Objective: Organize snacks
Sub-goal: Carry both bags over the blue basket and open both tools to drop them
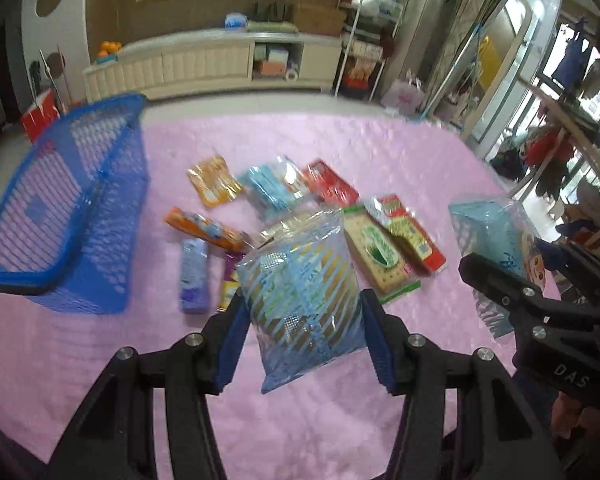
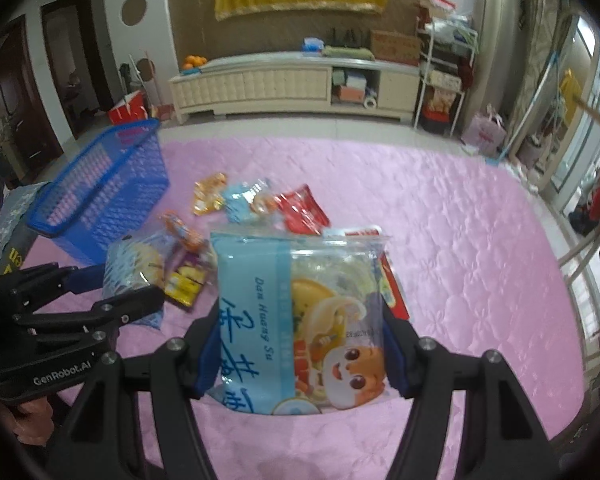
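My left gripper [image 1: 302, 344] is shut on a blue-striped clear snack bag [image 1: 300, 280] and holds it above the pink quilt; it also shows in the right wrist view [image 2: 134, 268]. My right gripper [image 2: 300, 348] is shut on a light blue bag with a cartoon child [image 2: 300, 320], seen at the right in the left wrist view [image 1: 496, 240]. A blue plastic basket [image 1: 66, 204] stands at the left, also in the right wrist view [image 2: 104, 192]. Several snack packs lie in the middle, among them an orange one [image 1: 214, 180], a red one [image 1: 332, 184] and a green cracker pack [image 1: 380, 248].
The pink quilt [image 2: 460, 240] covers the whole work surface. A cream cabinet [image 2: 292, 84] runs along the far wall. A rack and hanging clothes [image 1: 560, 152] stand off the right edge.
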The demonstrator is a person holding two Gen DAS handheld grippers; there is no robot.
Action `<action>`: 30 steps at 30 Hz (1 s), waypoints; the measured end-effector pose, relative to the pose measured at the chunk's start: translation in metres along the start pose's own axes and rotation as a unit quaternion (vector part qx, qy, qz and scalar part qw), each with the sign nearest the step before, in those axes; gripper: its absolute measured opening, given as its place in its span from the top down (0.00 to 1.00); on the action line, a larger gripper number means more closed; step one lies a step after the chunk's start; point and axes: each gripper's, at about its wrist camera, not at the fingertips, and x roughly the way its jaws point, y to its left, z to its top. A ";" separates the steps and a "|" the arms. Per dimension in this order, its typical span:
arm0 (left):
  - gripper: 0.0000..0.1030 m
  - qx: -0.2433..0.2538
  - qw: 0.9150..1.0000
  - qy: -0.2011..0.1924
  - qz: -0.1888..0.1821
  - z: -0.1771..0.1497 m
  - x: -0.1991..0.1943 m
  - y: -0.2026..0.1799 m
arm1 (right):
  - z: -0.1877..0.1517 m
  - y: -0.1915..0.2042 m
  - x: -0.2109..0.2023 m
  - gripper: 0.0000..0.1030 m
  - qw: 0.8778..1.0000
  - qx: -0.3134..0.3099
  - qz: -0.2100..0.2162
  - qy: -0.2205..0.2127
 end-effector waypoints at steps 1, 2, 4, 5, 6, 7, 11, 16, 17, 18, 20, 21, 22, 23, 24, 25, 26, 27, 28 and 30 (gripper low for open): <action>0.50 -0.001 1.000 -0.007 0.000 0.000 -0.010 0.005 | 0.002 0.005 -0.004 0.32 1.000 -0.002 0.001 -0.005; 0.50 -0.001 1.000 -0.016 0.002 0.000 -0.021 0.011 | 0.004 0.010 -0.010 0.32 1.000 -0.005 0.003 -0.011; 0.50 -0.001 0.999 -0.031 0.008 0.000 -0.040 0.023 | 0.008 0.022 -0.018 0.32 1.000 -0.008 0.012 -0.021; 0.50 -0.001 0.999 -0.036 0.011 -0.001 -0.047 0.028 | 0.011 0.027 -0.020 0.32 1.000 -0.010 0.016 -0.024; 0.50 -0.001 0.999 -0.041 0.015 -0.001 -0.053 0.034 | 0.013 0.034 -0.022 0.32 0.999 -0.013 0.021 -0.028; 0.50 -0.002 0.999 -0.046 0.018 -0.001 -0.059 0.040 | 0.015 0.040 -0.023 0.32 0.999 -0.016 0.024 -0.030; 0.50 -0.009 0.997 -0.065 0.037 -0.001 -0.083 0.072 | 0.026 0.068 -0.024 0.32 0.998 -0.034 0.038 -0.038; 0.50 -0.023 0.994 -0.083 0.061 0.006 -0.111 0.113 | 0.043 0.100 -0.021 0.32 0.996 -0.049 0.062 -0.046; 0.50 -0.025 0.994 -0.087 0.067 0.008 -0.115 0.123 | 0.047 0.107 -0.020 0.32 0.995 -0.053 0.065 -0.048; 0.50 -0.028 0.993 -0.090 0.072 0.010 -0.117 0.132 | 0.052 0.114 -0.019 0.32 0.995 -0.057 0.069 -0.050; 0.50 -0.035 0.992 -0.092 0.082 0.016 -0.122 0.151 | 0.061 0.126 -0.014 0.32 0.994 -0.064 0.078 -0.051; 0.50 -0.038 0.991 -0.092 0.086 0.017 -0.124 0.159 | 0.065 0.131 -0.011 0.32 0.993 -0.067 0.081 -0.050; 0.50 -0.040 0.991 -0.091 0.090 0.020 -0.124 0.167 | 0.068 0.137 -0.008 0.32 0.993 -0.069 0.085 -0.049; 0.50 -0.045 0.991 -0.091 0.093 0.023 -0.124 0.177 | 0.073 0.144 -0.003 0.32 0.992 -0.072 0.091 -0.047; 0.50 -0.049 0.990 -0.089 0.095 0.025 -0.123 0.186 | 0.076 0.148 0.000 0.32 0.992 -0.075 0.094 -0.046; 0.50 -0.052 0.990 -0.087 0.097 0.027 -0.121 0.191 | 0.080 0.153 0.004 0.32 0.991 -0.078 0.098 -0.045; 0.50 -0.057 0.990 -0.083 0.098 0.028 -0.119 0.199 | 0.084 0.160 0.010 0.32 0.990 -0.083 0.102 -0.042; 0.50 -0.061 0.990 -0.080 0.098 0.029 -0.117 0.206 | 0.086 0.165 0.014 0.32 0.990 -0.087 0.105 -0.040; 0.50 -0.064 0.990 -0.077 0.097 0.029 -0.114 0.210 | 0.087 0.172 0.017 0.32 0.989 -0.090 0.108 -0.038; 0.50 -0.065 0.990 -0.073 0.099 0.032 -0.109 0.221 | 0.091 0.184 0.025 0.32 0.988 -0.101 0.114 -0.033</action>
